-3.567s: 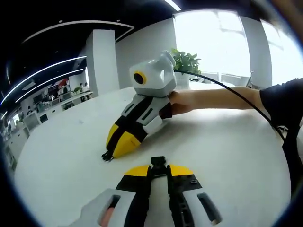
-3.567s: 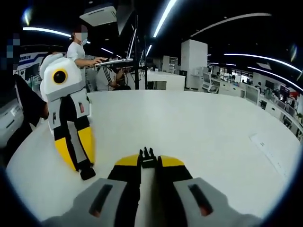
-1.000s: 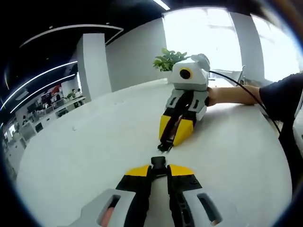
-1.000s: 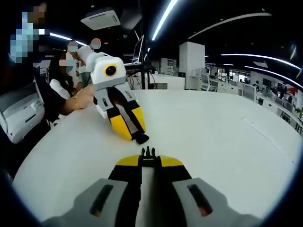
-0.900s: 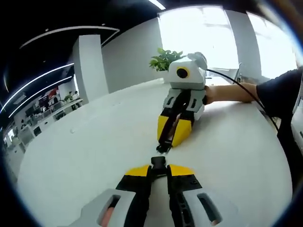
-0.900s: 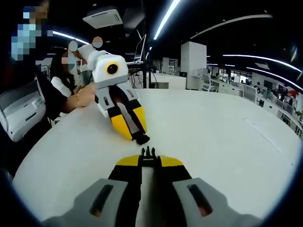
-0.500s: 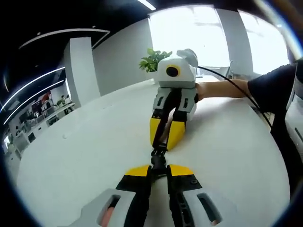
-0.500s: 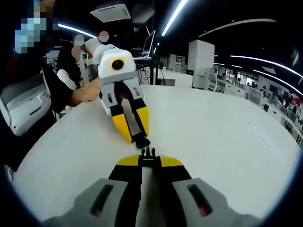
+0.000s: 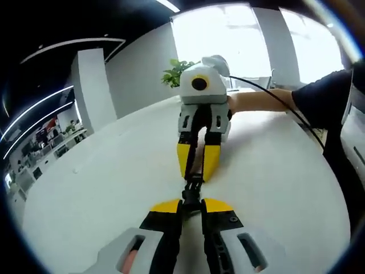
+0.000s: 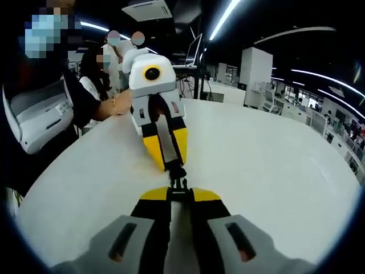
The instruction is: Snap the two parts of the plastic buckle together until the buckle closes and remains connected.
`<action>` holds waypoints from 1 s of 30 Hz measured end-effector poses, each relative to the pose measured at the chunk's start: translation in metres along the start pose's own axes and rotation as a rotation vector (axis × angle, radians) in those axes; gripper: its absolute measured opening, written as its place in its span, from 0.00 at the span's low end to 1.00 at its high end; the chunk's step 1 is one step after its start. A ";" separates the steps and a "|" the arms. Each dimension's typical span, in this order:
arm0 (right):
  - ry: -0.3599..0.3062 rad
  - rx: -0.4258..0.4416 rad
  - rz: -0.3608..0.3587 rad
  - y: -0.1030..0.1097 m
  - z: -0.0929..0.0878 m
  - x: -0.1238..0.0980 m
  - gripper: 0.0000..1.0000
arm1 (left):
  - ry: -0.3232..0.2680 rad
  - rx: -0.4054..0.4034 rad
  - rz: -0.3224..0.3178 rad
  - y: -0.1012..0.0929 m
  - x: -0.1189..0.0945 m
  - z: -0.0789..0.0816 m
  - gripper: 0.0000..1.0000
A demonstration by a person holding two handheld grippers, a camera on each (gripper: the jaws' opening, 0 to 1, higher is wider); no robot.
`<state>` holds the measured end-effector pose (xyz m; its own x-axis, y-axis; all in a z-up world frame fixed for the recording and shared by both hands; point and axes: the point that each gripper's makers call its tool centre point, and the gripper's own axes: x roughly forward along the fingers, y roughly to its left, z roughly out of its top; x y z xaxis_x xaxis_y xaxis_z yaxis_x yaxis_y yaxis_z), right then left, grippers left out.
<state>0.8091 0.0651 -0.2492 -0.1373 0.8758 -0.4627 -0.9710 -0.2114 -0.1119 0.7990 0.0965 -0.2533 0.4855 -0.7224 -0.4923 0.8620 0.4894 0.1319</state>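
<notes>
Meeting tip to tip above white bench point(image 9: 85, 188): left claw point(image 9: 191, 201) pinching socket half, right claw point(image 10: 178, 193) pinching pronged half. Plastic likely stiff, light; grip rear ends.

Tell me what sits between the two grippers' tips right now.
The two black buckle halves: the left gripper holds one, the right gripper the other, tip to tip in both views; full latching isn't discernible.
</notes>
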 end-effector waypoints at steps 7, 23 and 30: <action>-0.034 0.023 0.028 0.005 -0.002 -0.004 0.12 | -0.001 0.017 -0.024 -0.005 0.000 0.002 0.13; -0.070 0.045 0.052 0.010 0.002 -0.005 0.12 | -0.006 0.024 -0.037 -0.010 0.002 0.002 0.13; -0.065 0.032 0.058 0.012 -0.001 -0.003 0.12 | -0.006 0.026 -0.035 -0.011 0.002 0.002 0.13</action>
<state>0.7982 0.0600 -0.2500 -0.2053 0.8890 -0.4092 -0.9665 -0.2499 -0.0580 0.7913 0.0886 -0.2541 0.4555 -0.7422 -0.4916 0.8821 0.4508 0.1369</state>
